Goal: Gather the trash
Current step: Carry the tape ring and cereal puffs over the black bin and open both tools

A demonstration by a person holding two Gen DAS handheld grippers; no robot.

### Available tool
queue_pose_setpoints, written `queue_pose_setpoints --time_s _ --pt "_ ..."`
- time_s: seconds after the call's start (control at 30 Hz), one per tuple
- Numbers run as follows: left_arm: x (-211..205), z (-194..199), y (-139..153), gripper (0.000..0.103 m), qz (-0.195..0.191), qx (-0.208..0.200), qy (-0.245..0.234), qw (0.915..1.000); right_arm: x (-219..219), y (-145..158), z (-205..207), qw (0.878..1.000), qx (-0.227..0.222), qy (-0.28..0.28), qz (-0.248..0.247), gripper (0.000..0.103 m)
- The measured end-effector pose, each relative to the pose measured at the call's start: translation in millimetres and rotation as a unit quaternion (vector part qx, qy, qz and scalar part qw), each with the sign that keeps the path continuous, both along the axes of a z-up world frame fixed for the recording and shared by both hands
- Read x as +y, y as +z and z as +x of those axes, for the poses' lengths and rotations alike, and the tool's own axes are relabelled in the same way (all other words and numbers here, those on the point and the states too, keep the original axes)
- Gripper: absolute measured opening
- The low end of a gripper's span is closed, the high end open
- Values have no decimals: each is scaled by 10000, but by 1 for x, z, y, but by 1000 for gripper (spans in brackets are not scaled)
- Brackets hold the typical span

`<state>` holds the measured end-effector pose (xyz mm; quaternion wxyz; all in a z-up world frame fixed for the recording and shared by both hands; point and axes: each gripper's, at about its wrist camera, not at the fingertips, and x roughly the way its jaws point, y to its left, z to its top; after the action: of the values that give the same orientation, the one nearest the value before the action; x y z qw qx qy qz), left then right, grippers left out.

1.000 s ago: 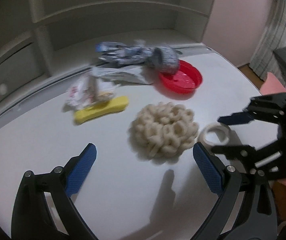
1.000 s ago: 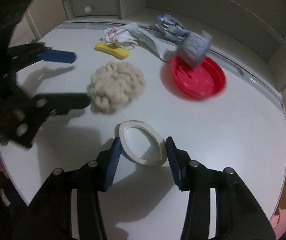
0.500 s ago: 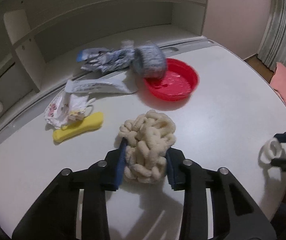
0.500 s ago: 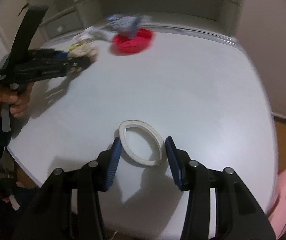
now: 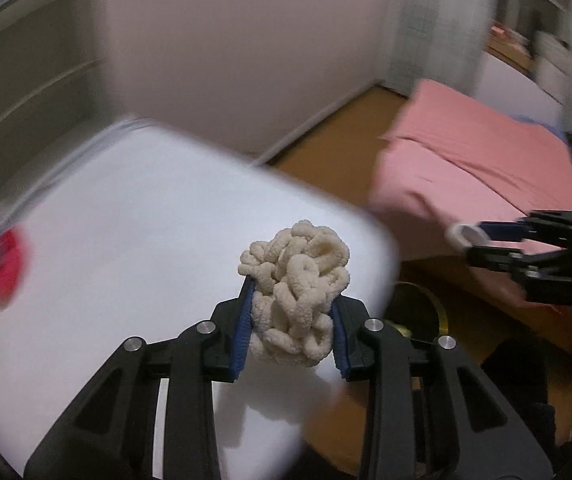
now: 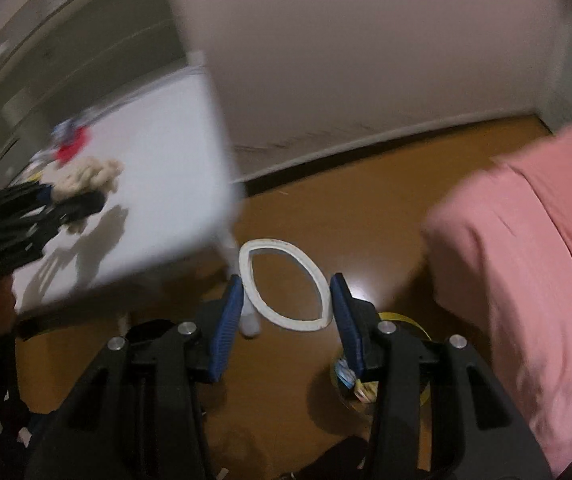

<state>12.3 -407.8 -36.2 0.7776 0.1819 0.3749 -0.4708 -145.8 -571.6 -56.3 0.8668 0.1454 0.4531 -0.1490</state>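
Note:
My left gripper (image 5: 292, 320) is shut on a cream knitted yarn clump (image 5: 298, 284) and holds it in the air above the white table's (image 5: 125, 240) right corner. My right gripper (image 6: 286, 306) is shut on a white tape ring (image 6: 286, 284), squeezed to an oval, held over the brown floor beside the table. The right gripper with the ring also shows in the left wrist view (image 5: 470, 240). The left gripper and clump show in the right wrist view (image 6: 85, 178). A yellow-rimmed bin (image 6: 406, 320) with scraps inside sits on the floor below both grippers, partly hidden.
A red dish (image 5: 3, 268) and blurred wrappers stay at the table's far left. A pink covered bed (image 6: 526, 280) stands to the right. A pale wall (image 5: 245, 40) and brown floor (image 6: 346, 216) lie ahead. Both views are motion-blurred.
Both grippers have swung right, off the table toward the floor. The left gripper closed on the yarn clump and lifted it. The right gripper carried the tape ring past the table edge.

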Motion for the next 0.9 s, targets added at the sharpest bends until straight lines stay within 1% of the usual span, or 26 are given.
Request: queue_pose_setpoints --time_s 0.07,0.17,0.27,0.37,0.4,0.47,0.5,0.6,0.73,0.83,0.9 --pt "-33 -26 -7 33 -24 87 -392 9992 -27 -15 -31 9990 87 -437 66 45" --pt "-86 -67 -30 33 15 276 -985 9948 -61 -41 -71 9947 203 -995 176 45" --pt "-122 -92 -55 33 96 302 -1304 9910 -88 -72 -104 9885 317 -1442 329 45" --pt "-157 -112 -92 33 252 515 -1601 9854 -112 -106 -129 9814 407 -1799 527 45" --pt "-166 -118 -103 33 277 566 -1674 9839 -112 -114 -130 9800 411 -1865 567 45" --pt "-177 -124 -123 33 402 571 -1731 9824 -123 -134 -139 9755 433 -2031 722 45" --pt "-184 -128 -135 33 469 583 -1754 9816 -126 -139 -144 9741 445 -2084 758 45" --pt "-199 -130 -164 33 657 752 -1754 9794 -134 -158 -152 9708 507 -2171 886 45" --pt "-202 -138 -182 33 786 873 -1779 9770 -139 -181 -159 9670 632 -2236 1047 45" --pt "-204 -145 -187 36 816 861 -1815 9762 -141 -188 -160 9648 679 -2268 1142 45" --pt "-205 -146 -187 45 795 850 -1849 9758 -143 -189 -161 9639 658 -2287 1190 45"
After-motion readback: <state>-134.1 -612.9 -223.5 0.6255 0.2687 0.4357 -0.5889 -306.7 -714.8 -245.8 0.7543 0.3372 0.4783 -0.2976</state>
